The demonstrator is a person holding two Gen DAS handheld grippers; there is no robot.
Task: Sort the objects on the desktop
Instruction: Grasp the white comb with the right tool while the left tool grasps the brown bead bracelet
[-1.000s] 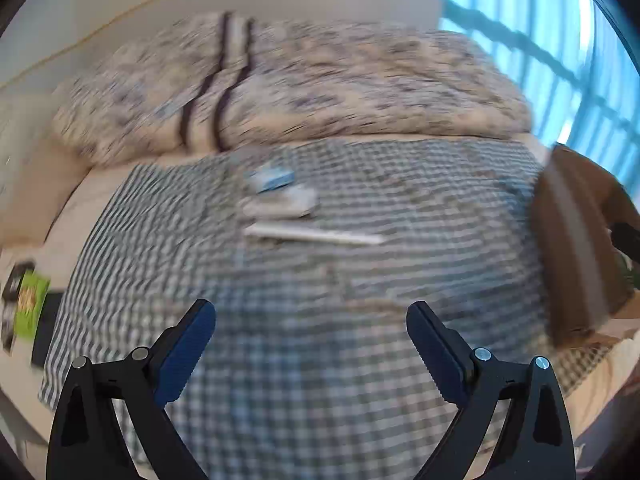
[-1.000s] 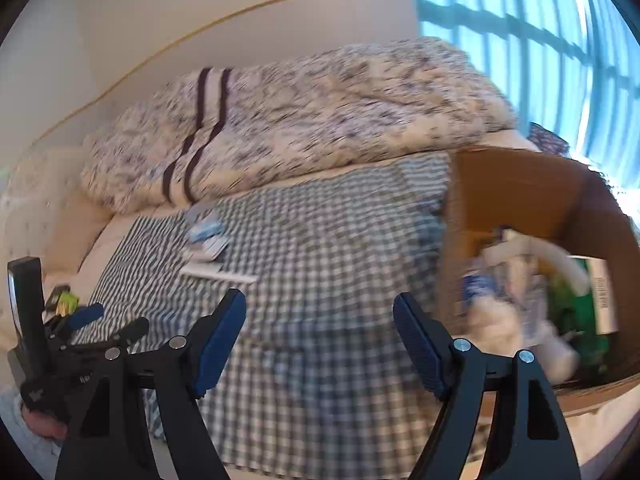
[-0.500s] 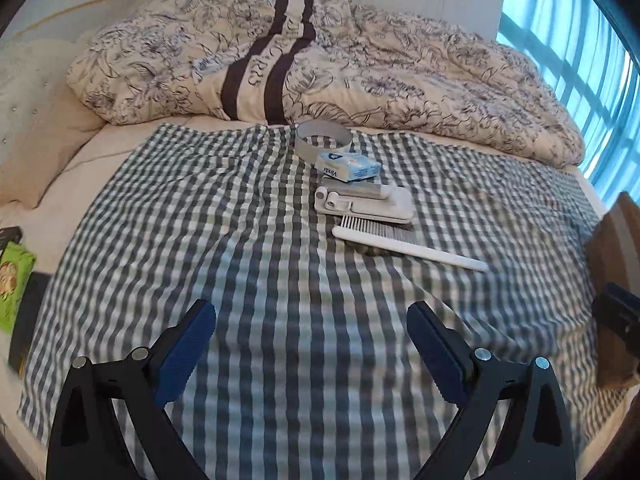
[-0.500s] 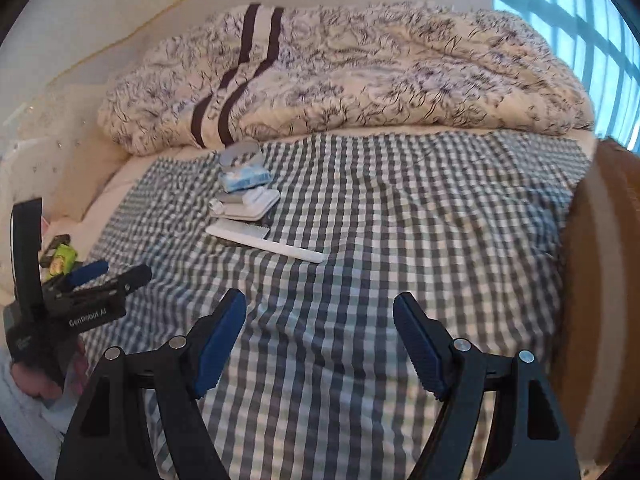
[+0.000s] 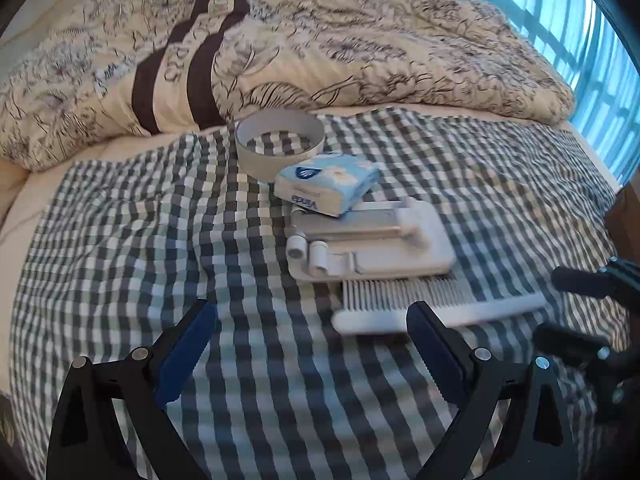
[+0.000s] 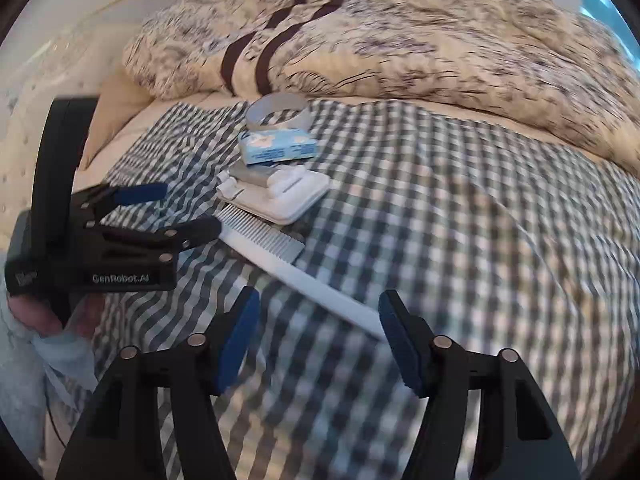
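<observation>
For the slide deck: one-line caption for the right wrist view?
Open right hand-held gripper over the white comb on the checked cloth.

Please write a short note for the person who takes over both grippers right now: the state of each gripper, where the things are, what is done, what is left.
Left gripper: open, empty, above the checked cloth, near the comb's toothed end.
Right gripper: open, empty; its jaws have just been closing partway, and the comb's handle end runs down between its fingers, with no contact visible.
Things: four lie in a row on the cloth, from the duvet towards you: tape ring, tissue pack resting on the white folding stand, then the comb.
Done: none of the four is lifted.
Left: all four to sort; the comb looks like the nearest pick.
</observation>
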